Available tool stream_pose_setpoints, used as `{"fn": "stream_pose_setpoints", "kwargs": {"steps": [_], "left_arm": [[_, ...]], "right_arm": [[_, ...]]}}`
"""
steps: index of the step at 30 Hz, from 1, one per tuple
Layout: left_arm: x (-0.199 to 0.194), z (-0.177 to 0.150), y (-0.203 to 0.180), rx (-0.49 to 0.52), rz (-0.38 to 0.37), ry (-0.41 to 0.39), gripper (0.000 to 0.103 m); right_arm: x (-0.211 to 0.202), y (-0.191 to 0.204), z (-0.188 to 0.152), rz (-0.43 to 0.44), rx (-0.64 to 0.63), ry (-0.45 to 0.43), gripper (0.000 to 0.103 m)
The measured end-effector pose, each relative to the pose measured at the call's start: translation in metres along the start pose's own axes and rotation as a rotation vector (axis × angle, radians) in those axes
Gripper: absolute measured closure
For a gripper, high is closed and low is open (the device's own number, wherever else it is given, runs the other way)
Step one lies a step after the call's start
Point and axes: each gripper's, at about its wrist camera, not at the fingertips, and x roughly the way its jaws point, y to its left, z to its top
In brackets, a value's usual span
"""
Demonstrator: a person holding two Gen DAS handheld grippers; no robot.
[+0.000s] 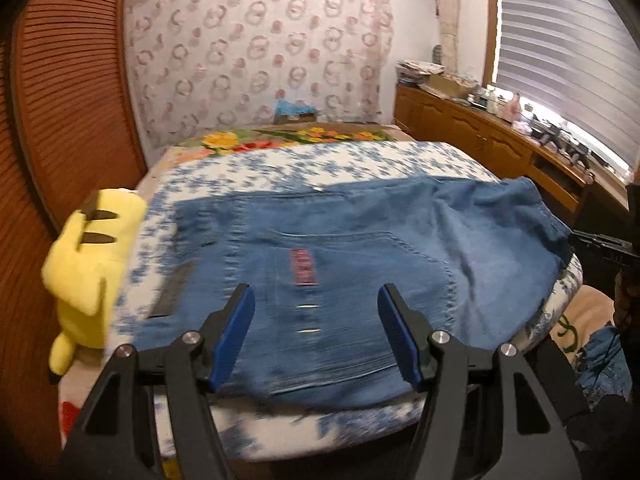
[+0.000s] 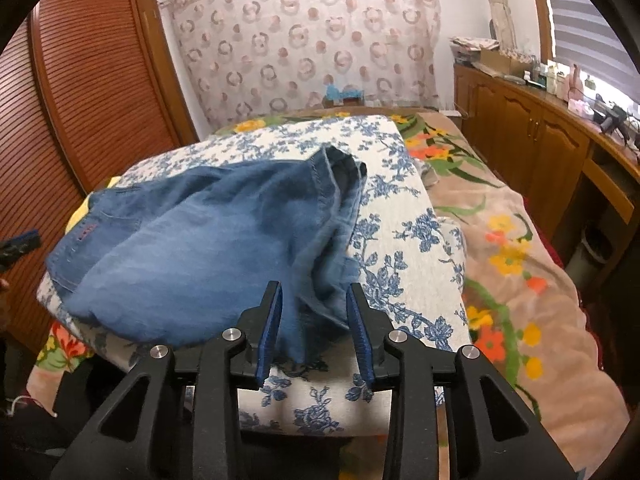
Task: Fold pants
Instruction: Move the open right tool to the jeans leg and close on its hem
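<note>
Soft blue denim jeans (image 1: 360,248) lie bunched on the blue-floral cushion (image 2: 404,236). Left gripper (image 1: 316,332) spread wide, empty. Right gripper (image 2: 314,328) parted, loose hem between, not pinched.

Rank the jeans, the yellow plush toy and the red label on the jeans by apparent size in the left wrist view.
1. jeans, by far the largest.
2. yellow plush toy, though it sits near the camera at the edge, which may inflate it.
3. red label, smallest.
</note>
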Motion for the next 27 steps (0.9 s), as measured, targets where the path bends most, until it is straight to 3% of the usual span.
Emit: {"fn": "stream_pose_setpoints", "kwargs": {"steps": [7,9,11,14,27], "left_arm": [[0.042,-0.002,-0.033,0.006,-0.083,0.05,0.04],[0.051,-0.005,-0.039,0.003,-0.095,0.072,0.04],[0.057,-0.01,-0.041,0.002,-0.1,0.096,0.04],[0.063,-0.017,-0.042,-0.007,-0.098,0.104,0.04],[0.058,-0.02,-0.039,-0.02,-0.109,0.118,0.04]], "right_arm": [[0.011,0.008,-0.005,-0.047,-0.068,0.056,0.071],[0.015,0.008,-0.006,-0.047,-0.078,0.071,0.083],[0.017,0.008,-0.008,-0.02,-0.088,0.084,0.095],[0.014,0.015,-0.008,0.067,-0.094,0.065,0.1],[0.007,0.082,0.044,0.217,-0.231,-0.044,0.102]]}}
